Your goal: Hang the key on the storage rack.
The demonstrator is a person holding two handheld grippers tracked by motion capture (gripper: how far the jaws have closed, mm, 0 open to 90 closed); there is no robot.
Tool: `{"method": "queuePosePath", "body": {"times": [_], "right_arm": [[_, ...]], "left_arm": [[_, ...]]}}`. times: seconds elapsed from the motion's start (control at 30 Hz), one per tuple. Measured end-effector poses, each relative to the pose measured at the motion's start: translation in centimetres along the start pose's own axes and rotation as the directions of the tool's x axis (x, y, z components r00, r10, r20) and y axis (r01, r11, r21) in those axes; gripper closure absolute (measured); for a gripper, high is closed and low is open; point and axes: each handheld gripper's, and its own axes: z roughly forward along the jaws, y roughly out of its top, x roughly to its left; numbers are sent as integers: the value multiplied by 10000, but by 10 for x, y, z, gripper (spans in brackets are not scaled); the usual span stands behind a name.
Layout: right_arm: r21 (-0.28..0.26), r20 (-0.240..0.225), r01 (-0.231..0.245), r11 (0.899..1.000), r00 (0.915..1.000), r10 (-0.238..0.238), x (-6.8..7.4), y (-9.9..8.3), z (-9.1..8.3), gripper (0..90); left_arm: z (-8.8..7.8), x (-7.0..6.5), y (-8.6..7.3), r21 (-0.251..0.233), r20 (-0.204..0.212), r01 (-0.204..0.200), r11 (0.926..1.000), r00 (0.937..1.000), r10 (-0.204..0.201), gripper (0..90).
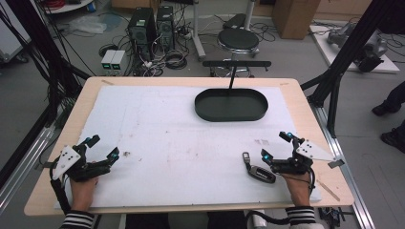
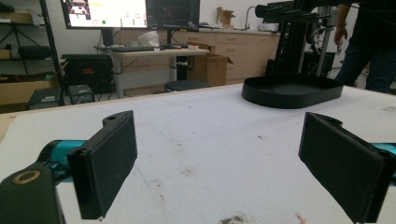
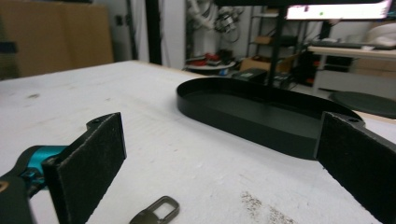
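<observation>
A black oval tray (image 1: 231, 105) sits empty at the back middle of the white mat; it also lies ahead in the left gripper view (image 2: 292, 91) and the right gripper view (image 3: 261, 114). A dark car key fob (image 1: 261, 173) with a metal clip (image 1: 246, 157) lies near the front right; the clip (image 3: 155, 213) peeks in low between the right jaws. My right gripper (image 1: 276, 146) rests open just right of the fob. At the front left my left gripper (image 1: 103, 147) is open over bare mat, nothing between its jaws.
The wooden table carries a stained white mat (image 1: 181, 138). A black stand (image 1: 236, 64) rises behind the tray. A stool (image 1: 238, 40), computer towers (image 1: 143, 28) and cables crowd the floor beyond. A person (image 2: 369, 42) stands at the far right.
</observation>
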Motion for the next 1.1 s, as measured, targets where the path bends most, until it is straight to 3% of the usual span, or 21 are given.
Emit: {"method": "queuePosePath", "body": {"times": [0.07,0.1,0.2,0.33,0.43,0.5,0.6,0.73,0.77,0.8,0.83,1.03,1.07,1.1], "right_arm": [[81,-106,235,9997,9997,-234,-1,4,-1,11],[393,-373,464,9982,9983,-449,-3,13,-3,11],[641,-502,595,9962,9971,-564,-4,21,-4,11],[1223,-891,988,9876,9921,-882,-8,36,-7,11],[1778,-1305,1348,9748,9851,-1125,-6,45,-7,11],[2285,-1653,1776,9572,9760,-1416,-4,50,-6,11],[3102,-1912,2530,9164,9609,-2005,1,56,-5,11],[3836,-2553,3034,8722,9425,-2156,6,63,-3,11],[3836,-2553,3034,8722,9425,-2156,6,63,-3,11],[3982,-2679,3182,8603,9373,-2227,7,64,-2,11],[4320,-2903,3487,8317,9269,-2378,10,64,-1,12],[5098,-3487,4017,7608,9049,-2442,15,60,4,16],[5098,-3487,4017,7608,9049,-2442,15,60,4,16],[5365,-3710,4179,7331,8971,-2399,18,57,7,16]], "left_arm": [[0,0,0,4,2,-26,10000,10000,26,119],[0,0,0,-8,7,-14,10000,10000,14,119],[0,0,0,5,19,-37,10000,10000,37,119],[0,-1,0,-13,19,-46,10000,10000,46,119],[0,-1,0,-9,19,-65,10000,10000,65,119],[0,-1,0,-2,16,-66,10000,10000,66,119],[0,-1,0,-10,7,-91,10000,10000,91,119],[0,-1,0,-16,4,-94,10000,10000,94,119],[0,-1,0,-29,-1,-88,10000,10000,88,119],[0,-1,0,-16,7,-96,10000,10000,96,119],[0,-1,0,-30,5,-112,9999,9999,112,119],[0,-1,0,-26,18,-132,9999,9999,132,119],[0,-1,0,-27,14,-140,9999,9999,140,119],[0,-1,0,-23,25,-146,9999,9999,146,119]]}}
